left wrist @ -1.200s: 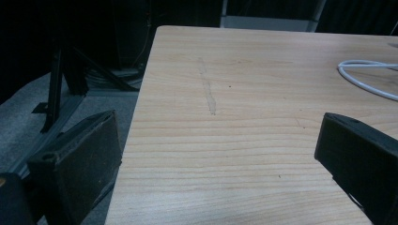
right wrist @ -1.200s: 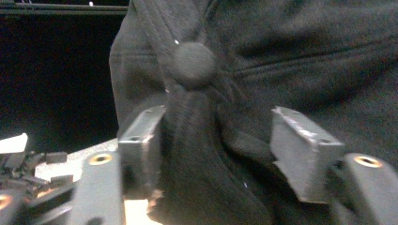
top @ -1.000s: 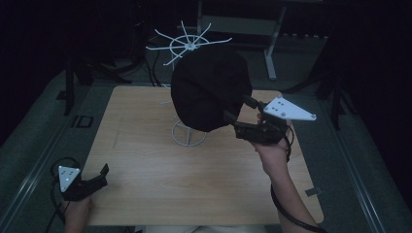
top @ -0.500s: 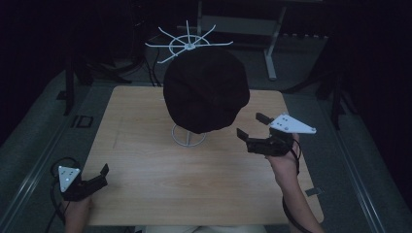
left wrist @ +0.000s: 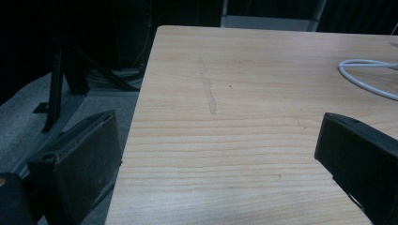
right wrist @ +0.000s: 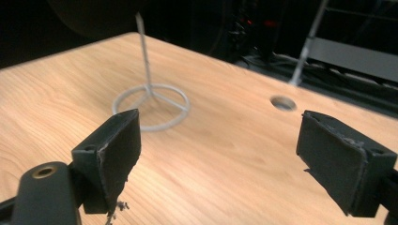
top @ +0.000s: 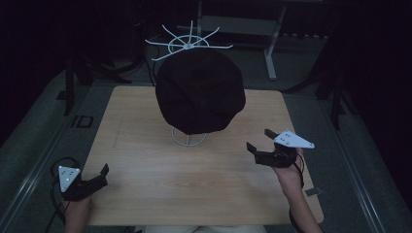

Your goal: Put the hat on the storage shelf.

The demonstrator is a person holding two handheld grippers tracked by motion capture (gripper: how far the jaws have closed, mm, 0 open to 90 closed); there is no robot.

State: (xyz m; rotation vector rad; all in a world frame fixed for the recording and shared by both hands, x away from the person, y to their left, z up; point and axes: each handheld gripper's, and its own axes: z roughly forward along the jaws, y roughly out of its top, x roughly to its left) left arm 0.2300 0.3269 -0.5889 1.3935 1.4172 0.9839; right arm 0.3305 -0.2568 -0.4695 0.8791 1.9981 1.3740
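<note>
Black hat (top: 200, 92) sits on white wire stand (top: 189, 138), up and left of right gripper (top: 257, 141), well apart. Right gripper jaws just opened wide, nothing between. Left gripper (top: 99, 175) jaws spread, empty, at wooden table (top: 145, 194) near corner. Step judged: hat placed, hands clear. Next: likely rest both. Count: one hat, two stands, second stand (top: 187, 43) bare behind.

Dim overall; room around the table (top: 145, 204) nearly black, only the wood top lit, evenly, from above. No glare. Hat (top: 200, 92) is a flat dark blob w/ no detail. Right gripper view: stand (right wrist: 151, 105) and far edge soft (slight motion blur). Left gripper view sharp on wood grain, near jaws out of focus.
</note>
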